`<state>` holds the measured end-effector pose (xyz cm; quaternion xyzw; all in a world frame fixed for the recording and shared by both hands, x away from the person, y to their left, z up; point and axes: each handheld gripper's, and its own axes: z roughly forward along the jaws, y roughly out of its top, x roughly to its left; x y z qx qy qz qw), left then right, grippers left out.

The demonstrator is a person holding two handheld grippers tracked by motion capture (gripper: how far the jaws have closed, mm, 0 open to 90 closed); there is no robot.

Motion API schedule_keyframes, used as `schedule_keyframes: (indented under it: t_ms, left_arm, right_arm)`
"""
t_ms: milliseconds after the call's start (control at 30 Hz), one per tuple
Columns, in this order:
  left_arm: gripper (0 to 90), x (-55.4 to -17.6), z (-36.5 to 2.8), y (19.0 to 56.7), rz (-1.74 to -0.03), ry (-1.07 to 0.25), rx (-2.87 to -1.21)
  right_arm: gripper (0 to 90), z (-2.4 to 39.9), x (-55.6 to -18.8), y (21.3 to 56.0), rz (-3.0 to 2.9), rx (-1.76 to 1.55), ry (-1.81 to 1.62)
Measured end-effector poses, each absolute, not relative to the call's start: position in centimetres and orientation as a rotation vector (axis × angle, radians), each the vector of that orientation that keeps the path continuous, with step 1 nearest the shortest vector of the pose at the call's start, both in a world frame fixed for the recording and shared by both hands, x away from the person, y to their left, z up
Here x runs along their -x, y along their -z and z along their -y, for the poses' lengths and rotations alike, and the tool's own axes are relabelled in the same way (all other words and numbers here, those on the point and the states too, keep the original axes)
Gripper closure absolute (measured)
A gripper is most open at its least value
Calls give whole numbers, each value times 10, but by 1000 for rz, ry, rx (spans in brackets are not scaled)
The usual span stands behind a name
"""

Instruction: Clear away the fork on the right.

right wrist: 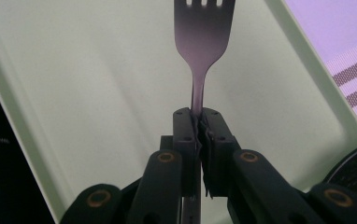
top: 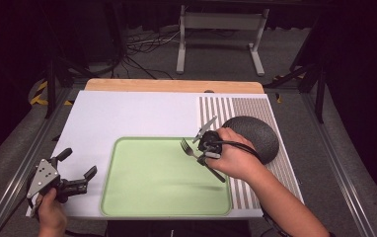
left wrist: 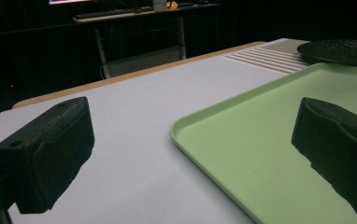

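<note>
Nearest the person, at the table's front left corner, the left gripper (top: 80, 180) rests in the left hand (top: 52, 212) over the white mat (top: 127, 113), just beside the left edge of the green tray (top: 127, 197). Its jaws stand wide apart with nothing between them; in the left gripper view one jaw hangs over the mat and the other over the tray's near corner (left wrist: 186, 135).

Farther in, the right hand (top: 236, 158) holds the right gripper (right wrist: 199, 128) above the tray's right side. Its jaws are clamped together on the handle of a metal fork (right wrist: 203, 42), whose tines point away from the hand over the tray's green floor; the high view shows the fork (top: 187, 148) near the tray's far right corner.

Beyond the hand, a dark round plate (top: 260, 131) sits on the striped placemat (top: 236, 106), just right of the tray.
</note>
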<state>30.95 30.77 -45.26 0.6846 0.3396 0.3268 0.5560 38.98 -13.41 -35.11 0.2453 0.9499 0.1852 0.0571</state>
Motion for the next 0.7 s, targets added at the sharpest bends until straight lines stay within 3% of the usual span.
schedule_keyframes:
  t_ms: [700]
  left_arm:
    - [0,-309,-308,452,-800,-772,-1617]
  right_arm:
    - [849,131,-386,364,-2703,-1313,-488]
